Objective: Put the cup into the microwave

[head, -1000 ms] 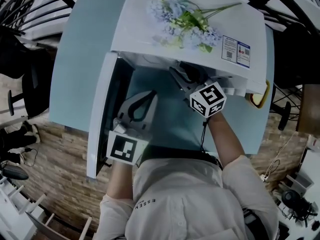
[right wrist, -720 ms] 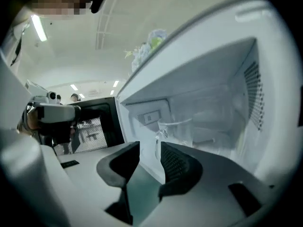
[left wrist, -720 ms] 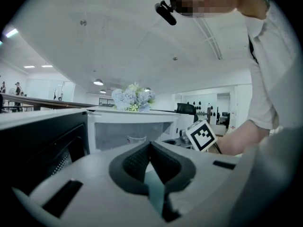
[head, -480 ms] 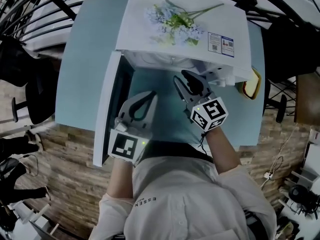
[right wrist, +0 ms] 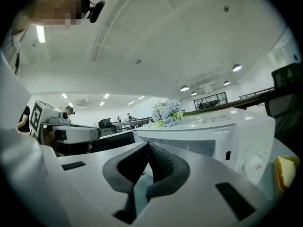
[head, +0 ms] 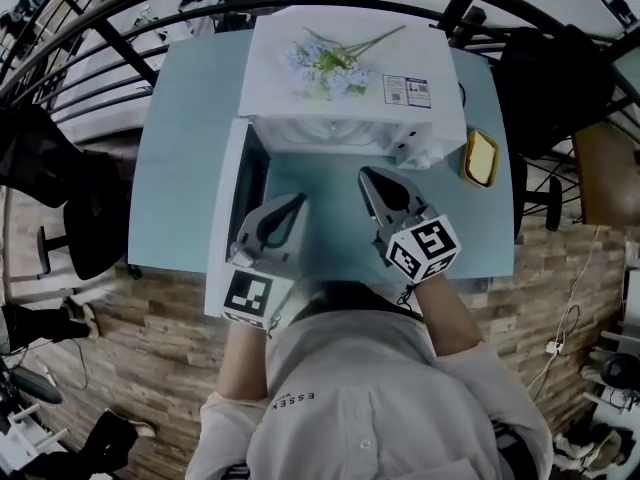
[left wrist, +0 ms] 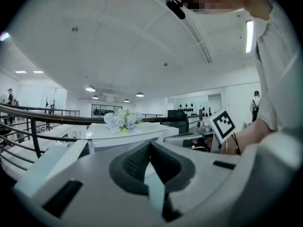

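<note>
Pale blue table [head: 180, 168] bears open microwave [head: 340, 78]; wood-plank floor [head: 150, 368], black railing [head: 100, 30].

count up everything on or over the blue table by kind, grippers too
microwave: 1
flower bunch: 1
yellow object: 1
grippers: 2 (left gripper, right gripper)
total: 5
</note>
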The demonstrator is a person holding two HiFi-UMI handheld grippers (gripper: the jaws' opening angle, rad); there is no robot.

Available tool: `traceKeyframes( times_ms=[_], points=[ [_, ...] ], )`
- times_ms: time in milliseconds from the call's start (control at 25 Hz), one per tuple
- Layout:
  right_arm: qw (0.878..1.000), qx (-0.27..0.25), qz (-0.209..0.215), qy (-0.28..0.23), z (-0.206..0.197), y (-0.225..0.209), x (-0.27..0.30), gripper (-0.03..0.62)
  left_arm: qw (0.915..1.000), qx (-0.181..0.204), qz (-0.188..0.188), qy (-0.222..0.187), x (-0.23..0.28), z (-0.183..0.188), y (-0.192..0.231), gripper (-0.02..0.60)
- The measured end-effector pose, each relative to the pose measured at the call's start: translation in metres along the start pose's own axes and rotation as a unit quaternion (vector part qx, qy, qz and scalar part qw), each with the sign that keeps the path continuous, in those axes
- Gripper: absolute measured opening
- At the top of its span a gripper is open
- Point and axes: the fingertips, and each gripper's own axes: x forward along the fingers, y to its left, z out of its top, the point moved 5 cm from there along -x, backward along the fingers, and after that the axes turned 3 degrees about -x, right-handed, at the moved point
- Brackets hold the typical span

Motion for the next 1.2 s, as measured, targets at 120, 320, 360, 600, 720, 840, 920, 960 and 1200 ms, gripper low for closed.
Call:
traceKeyframes(
  times_ms=[120, 320, 360, 600, 720, 840, 920, 960, 1200],
  points=[
    [1.000, -0.018, -0.005, -0.013, 0.015, 0.011, -0.019, 0.015, 0.9996, 0.026, 0.001, -0.015, -0.010, 0.006, -0.003, 0.002],
    [0.998, -0.042, -0.017, -0.047, 0.037, 0.031, -0.045, 0.015, 0.9994, 0.028, 0.005, -0.020, -0.031, 0.014, -0.009, 0.002],
    [0.997, -0.047, -0.020, -0.051, 0.040, 0.035, -0.050, 0.015, 0.9994, 0.029, 0.003, -0.019, -0.035, 0.014, -0.011, 0.002],
    [0.995, -0.068, -0.035, -0.058, 0.045, 0.051, -0.066, 0.014, 0.9988, 0.043, -0.002, -0.023, -0.053, 0.017, -0.016, 0.002],
    [0.995, -0.065, -0.036, -0.061, 0.045, 0.055, -0.070, 0.014, 0.9986, 0.046, -0.004, -0.025, -0.056, 0.019, -0.018, 0.002],
    [0.995, -0.070, -0.037, -0.062, 0.046, 0.058, -0.072, 0.014, 0.9984, 0.049, -0.008, -0.027, -0.059, 0.020, -0.019, 0.002],
    [0.995, -0.072, -0.040, -0.062, 0.046, 0.060, -0.073, 0.014, 0.9983, 0.050, -0.008, -0.027, -0.060, 0.019, -0.020, 0.002],
    [0.995, -0.072, -0.041, -0.063, 0.046, 0.061, -0.074, 0.014, 0.9983, 0.050, -0.009, -0.027, -0.061, 0.019, -0.020, 0.002],
    [0.994, -0.077, -0.040, -0.060, 0.046, 0.066, -0.073, 0.014, 0.9983, 0.048, -0.012, -0.031, -0.063, 0.021, -0.020, 0.002]
  ],
)
